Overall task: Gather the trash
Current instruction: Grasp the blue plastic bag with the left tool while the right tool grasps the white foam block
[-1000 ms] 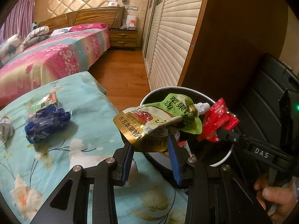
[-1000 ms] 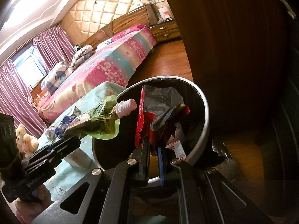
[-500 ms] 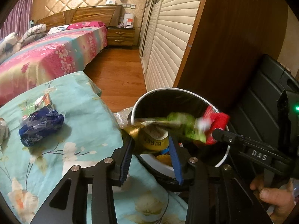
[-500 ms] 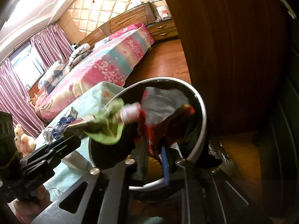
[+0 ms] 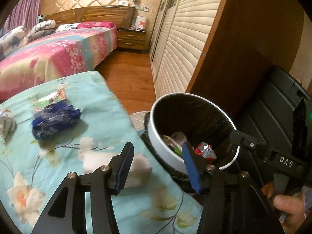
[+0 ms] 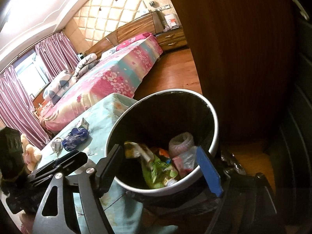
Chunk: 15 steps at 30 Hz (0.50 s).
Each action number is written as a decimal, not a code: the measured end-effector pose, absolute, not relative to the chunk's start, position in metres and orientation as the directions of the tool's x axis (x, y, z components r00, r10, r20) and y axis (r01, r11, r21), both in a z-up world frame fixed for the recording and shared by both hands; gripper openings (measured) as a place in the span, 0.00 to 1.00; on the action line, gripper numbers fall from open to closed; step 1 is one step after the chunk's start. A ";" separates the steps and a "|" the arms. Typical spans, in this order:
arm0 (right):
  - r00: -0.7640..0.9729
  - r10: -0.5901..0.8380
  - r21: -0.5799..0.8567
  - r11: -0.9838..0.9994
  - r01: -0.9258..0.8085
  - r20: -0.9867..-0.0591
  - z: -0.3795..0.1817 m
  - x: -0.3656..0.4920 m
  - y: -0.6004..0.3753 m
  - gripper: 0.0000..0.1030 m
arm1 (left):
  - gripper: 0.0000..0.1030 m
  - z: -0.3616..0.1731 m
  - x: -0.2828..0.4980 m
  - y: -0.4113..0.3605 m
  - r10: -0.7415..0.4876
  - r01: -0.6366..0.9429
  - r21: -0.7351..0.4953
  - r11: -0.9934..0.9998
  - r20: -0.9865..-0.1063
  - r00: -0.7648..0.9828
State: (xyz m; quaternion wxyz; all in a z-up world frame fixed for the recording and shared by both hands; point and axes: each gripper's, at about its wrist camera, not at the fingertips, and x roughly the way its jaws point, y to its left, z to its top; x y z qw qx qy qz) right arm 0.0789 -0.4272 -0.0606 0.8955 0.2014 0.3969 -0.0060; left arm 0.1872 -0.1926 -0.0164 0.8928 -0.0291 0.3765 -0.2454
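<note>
A white-rimmed bin (image 5: 156, 136) with a black liner stands beside the floral table (image 5: 58, 156); it also shows in the right wrist view (image 6: 212, 117). Inside lie a green pouch (image 6: 156, 171) and a red wrapper (image 5: 204, 151). My left gripper (image 5: 159, 165) is open and empty over the bin's near rim. My right gripper (image 6: 161, 167) is open and empty above the bin. A blue wrapper (image 5: 54, 119), a green-and-white packet (image 5: 50, 97) and a crumpled silver wrapper (image 5: 5, 120) lie on the table.
A white block (image 5: 117, 167) lies on the table near the left gripper. A dark wooden cabinet (image 5: 243, 48) and a black case (image 5: 273, 113) stand behind the bin. A bed (image 5: 58, 58) fills the far room.
Both grippers have opened. The green pouch and the red wrapper have dropped from them into the bin.
</note>
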 end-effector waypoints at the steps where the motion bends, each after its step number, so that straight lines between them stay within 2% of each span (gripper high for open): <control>1: 0.686 0.152 0.359 0.918 0.170 -0.712 -0.061 0.077 -0.426 0.77 | 0.50 -0.016 0.185 -0.189 -0.458 0.411 -0.239 0.880 -0.657 0.599; 15: 0.677 0.231 0.372 0.926 0.069 -0.699 -0.060 0.083 -0.365 0.84 | 0.53 -0.022 0.161 -0.108 -0.377 0.271 -0.262 0.926 -0.676 0.633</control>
